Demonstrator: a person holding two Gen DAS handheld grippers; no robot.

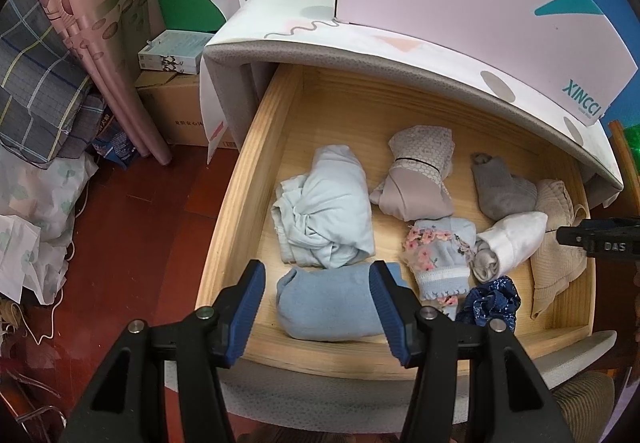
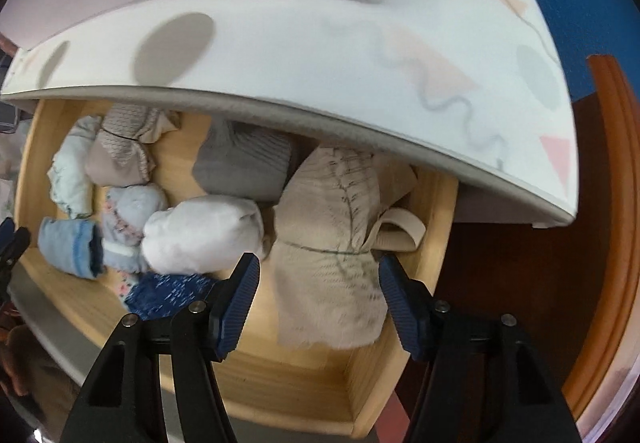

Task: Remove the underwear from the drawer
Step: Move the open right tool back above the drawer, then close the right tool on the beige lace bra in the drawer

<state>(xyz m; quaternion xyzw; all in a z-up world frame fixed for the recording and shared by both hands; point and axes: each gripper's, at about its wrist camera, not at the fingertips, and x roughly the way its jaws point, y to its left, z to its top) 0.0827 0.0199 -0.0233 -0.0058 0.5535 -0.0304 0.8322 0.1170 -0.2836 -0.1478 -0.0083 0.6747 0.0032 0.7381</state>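
Drawer [image 1: 256, 147], pine, open: rolled underwear. Right gripper [image 2: 318, 283] jaws parted, straddling beige ribbed garment [image 2: 328, 243], not pressing. Left gripper [image 1: 318, 283] jaws parted over blue roll [image 1: 324, 307].

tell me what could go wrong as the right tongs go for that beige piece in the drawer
1. The right tongs straddle the beige ribbed garment, open. Its loose strap lies by one finger, so a strap-only pinch may let the rest trail out.
2. The white roll touches the beige piece and could get dragged along.
3. The tabletop edge overhangs the drawer; lifting straight up may bump it.
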